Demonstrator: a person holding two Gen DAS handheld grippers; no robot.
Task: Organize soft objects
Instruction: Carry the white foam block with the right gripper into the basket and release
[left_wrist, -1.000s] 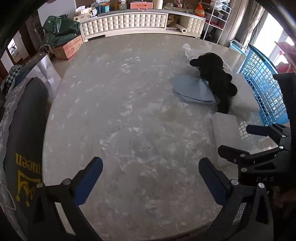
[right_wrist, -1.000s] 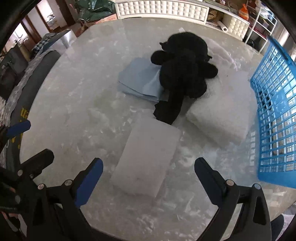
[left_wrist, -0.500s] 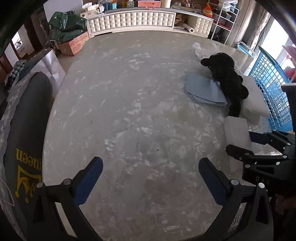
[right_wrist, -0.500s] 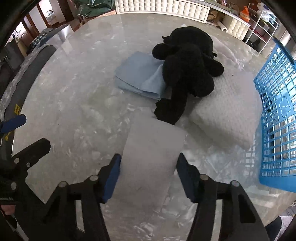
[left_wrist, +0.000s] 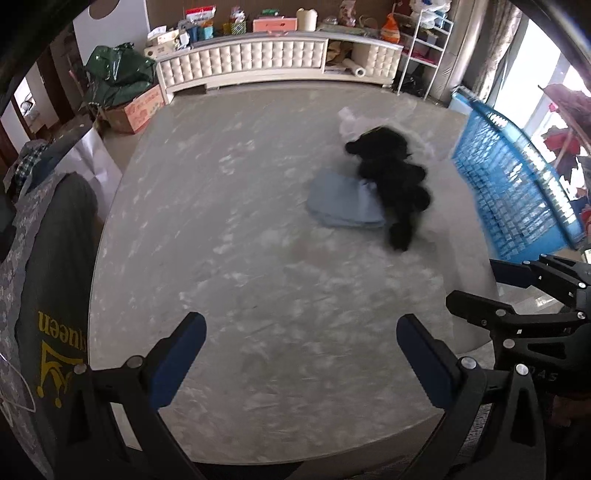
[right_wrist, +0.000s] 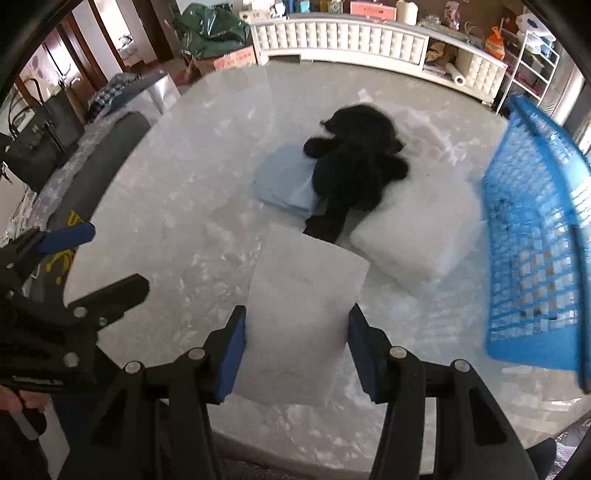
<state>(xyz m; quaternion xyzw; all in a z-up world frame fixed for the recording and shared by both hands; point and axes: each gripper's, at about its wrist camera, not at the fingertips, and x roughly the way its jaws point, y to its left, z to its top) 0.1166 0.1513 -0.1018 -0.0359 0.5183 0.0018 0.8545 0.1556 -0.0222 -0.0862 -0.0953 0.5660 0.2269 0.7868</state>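
In the right wrist view, the right gripper (right_wrist: 295, 347) sits at the bottom centre of the frame with a white foam block (right_wrist: 303, 310) clamped between its two blue pads (right_wrist: 232, 350). Its jaws have just been closing, and the near end of the block now fills the gap between them, one pad pressed against each long side. The rest of the block reaches up the frame from the jaws, and its far edge lies close to the leg of a black plush toy (right_wrist: 354, 166).

The plush toy lies in the upper middle of the frame, partly on a folded light-blue cloth (right_wrist: 280, 184) to its left and partly on a larger white cushion (right_wrist: 406, 229) at its lower right. A blue plastic basket (right_wrist: 535, 240) stands along the right edge, just beside the cushion. All of it rests on a pale marble-look table (right_wrist: 177, 206).

In the left wrist view, the left gripper (left_wrist: 299, 358) is at the bottom of the frame, its jaws spread wide with only bare table (left_wrist: 258, 258) showing between them. The plush toy (left_wrist: 395, 184) and the cloth (left_wrist: 340, 206) are well apart from it, in the upper right. The right gripper (left_wrist: 491, 284) shows at the right edge, below the basket (left_wrist: 517, 192).
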